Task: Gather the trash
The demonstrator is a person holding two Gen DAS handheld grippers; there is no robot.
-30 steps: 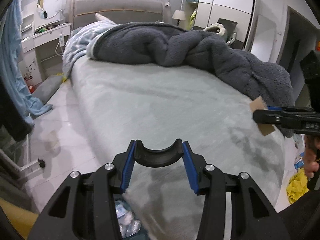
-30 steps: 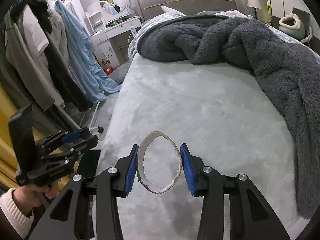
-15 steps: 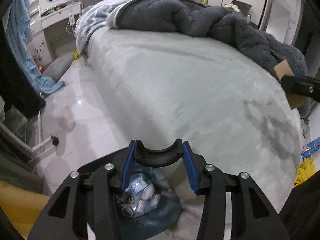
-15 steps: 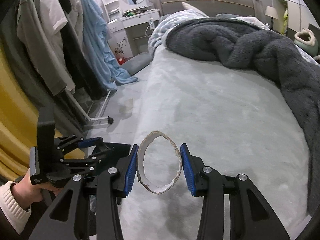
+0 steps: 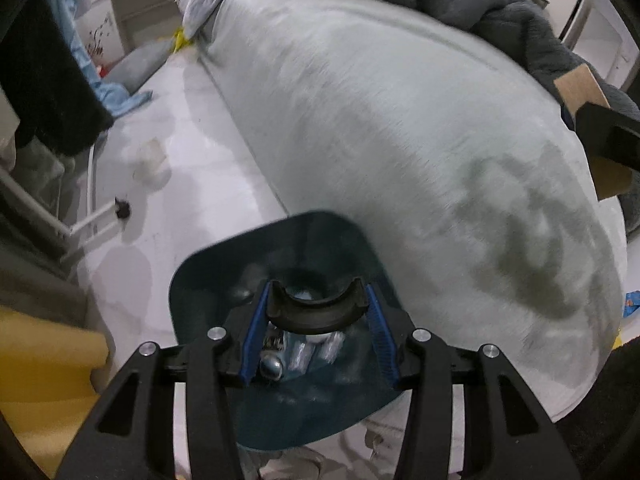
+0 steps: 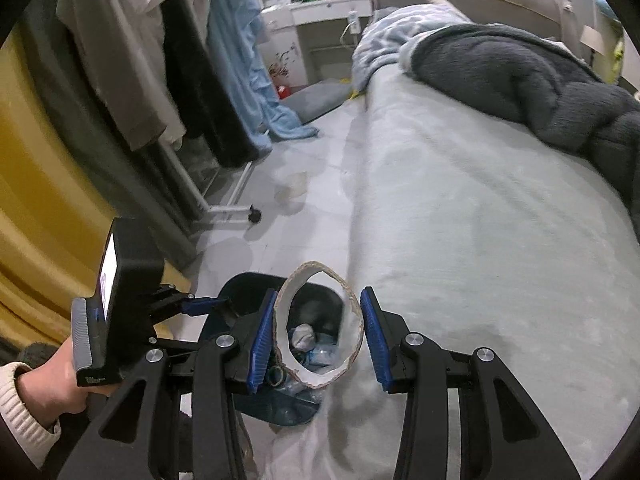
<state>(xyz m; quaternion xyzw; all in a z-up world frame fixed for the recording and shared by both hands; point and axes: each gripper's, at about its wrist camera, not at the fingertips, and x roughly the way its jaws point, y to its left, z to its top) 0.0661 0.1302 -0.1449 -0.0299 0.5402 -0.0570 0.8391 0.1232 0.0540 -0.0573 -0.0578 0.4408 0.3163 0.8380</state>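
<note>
My right gripper [image 6: 318, 334] is shut on a cardboard tube [image 6: 356, 308], squeezed to an oval, and holds it over the bed's corner just above the bin. The tube also shows at the right edge of the left wrist view [image 5: 582, 88]. My left gripper [image 5: 316, 334] is shut on a black half-ring piece [image 5: 316, 314] and hangs over a dark teal trash bin [image 5: 208, 280] on the floor beside the bed. The bin [image 6: 236, 292] holds crumpled wrappers and bottles [image 6: 304, 336]. The left gripper also shows in the right wrist view [image 6: 208, 304].
A grey-green bed [image 6: 480, 220] with a dark fluffy blanket [image 6: 520, 76] fills the right. Clothes hang on a rack [image 6: 132, 60] at the left, its wheeled foot [image 6: 254, 212] on the white floor. A yellow curtain [image 6: 24, 200] is at far left.
Both grippers have tilted down and moved left off the bed toward the trash bin. The bin has come fully into view under them. Both grips are unchanged.
</note>
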